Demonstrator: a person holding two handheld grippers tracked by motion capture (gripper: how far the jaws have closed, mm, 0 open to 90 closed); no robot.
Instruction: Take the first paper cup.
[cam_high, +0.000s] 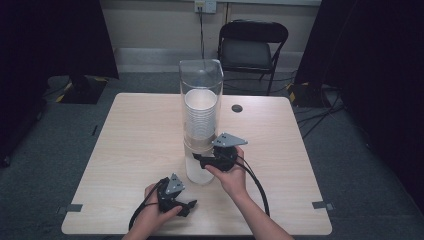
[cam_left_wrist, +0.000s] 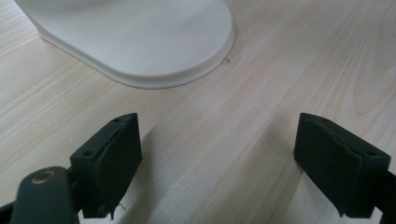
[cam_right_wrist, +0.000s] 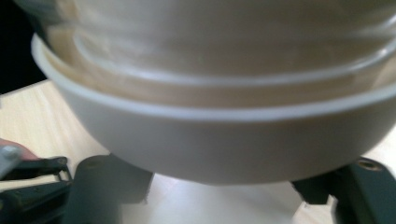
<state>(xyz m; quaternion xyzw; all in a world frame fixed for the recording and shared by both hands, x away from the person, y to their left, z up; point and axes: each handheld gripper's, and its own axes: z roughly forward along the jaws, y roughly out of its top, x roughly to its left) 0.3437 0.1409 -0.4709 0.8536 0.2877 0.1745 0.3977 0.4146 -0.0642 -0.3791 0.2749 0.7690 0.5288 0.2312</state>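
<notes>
Tall clear plastic cup dispenser (cam_high: 200, 120) stands upright near the middle of the pale wooden table (cam_high: 135, 150), on a white rounded base (cam_left_wrist: 140, 42). Inside it, a stack of white paper cups (cam_high: 200, 117) with ribbed rims.

Right gripper (cam_high: 202, 161) is at the dispenser's lower end, on the side toward the table's near edge. In the right gripper view its two black jaws sit either side of the lowest white cup (cam_right_wrist: 224, 140), which bulges below the tube. Jaws partly drawn in around that cup; whether the pads press on it I cannot tell, since the cup's belly hides the contact.

Left gripper (cam_high: 187, 206) rests low near the table's near edge, jaws released wide, only bare wood between them, the white base just ahead.

Step in hand, as I judge: taking hold of the bottom cup. Next move calls for a firm but light clench, then a straight pull downward so only one cup comes free.

Around: dark round hole (cam_high: 237, 108) toward the far right corner, black folding chair (cam_high: 252, 47) beyond the far edge. Little clearance between cup and table.
</notes>
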